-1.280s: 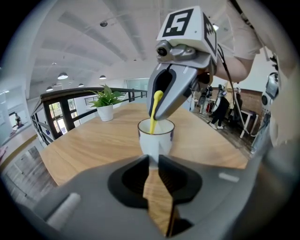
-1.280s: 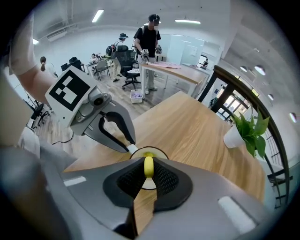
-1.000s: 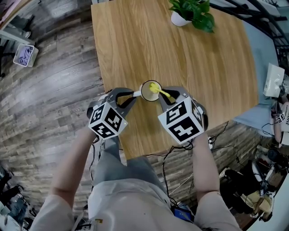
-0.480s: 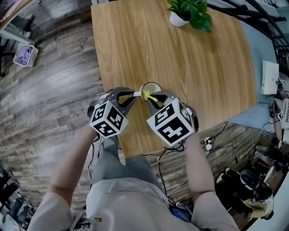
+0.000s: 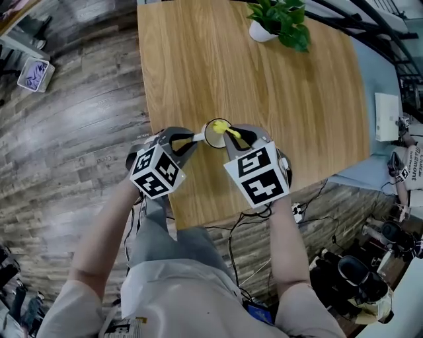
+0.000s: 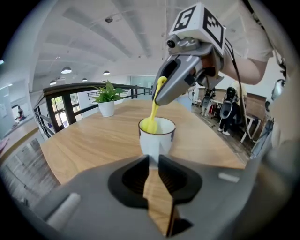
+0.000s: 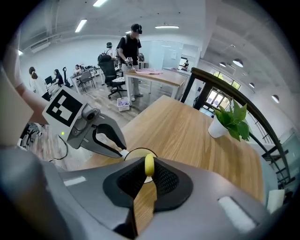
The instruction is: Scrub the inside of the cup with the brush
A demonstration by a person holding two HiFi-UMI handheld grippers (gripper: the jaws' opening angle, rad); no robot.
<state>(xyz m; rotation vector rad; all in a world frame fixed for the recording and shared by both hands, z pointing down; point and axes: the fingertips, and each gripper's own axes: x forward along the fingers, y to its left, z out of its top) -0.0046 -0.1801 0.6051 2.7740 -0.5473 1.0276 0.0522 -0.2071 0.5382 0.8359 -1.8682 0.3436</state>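
A white cup (image 5: 217, 133) with a dark rim stands near the front edge of the wooden table (image 5: 264, 86). My left gripper (image 5: 193, 137) is shut on the cup's handle (image 6: 153, 156), which sits between its jaws in the left gripper view. From the right, my right gripper (image 5: 236, 136) is shut on the yellow brush (image 5: 229, 131). The brush head (image 6: 149, 124) is down inside the cup (image 6: 157, 136), against the wall on the left in that view. In the right gripper view the yellow handle (image 7: 149, 165) is pinched between the jaws, and the cup rim (image 7: 133, 152) shows just beyond.
A potted plant (image 5: 279, 20) in a white pot stands at the table's far edge. The table's near edge runs just under both grippers. A white box (image 5: 385, 116) lies on a blue surface at the right. People and desks fill the background of the right gripper view.
The right gripper and brush swung left over the cup half a second ago and have come back right. The left gripper keeps its hold on the handle.
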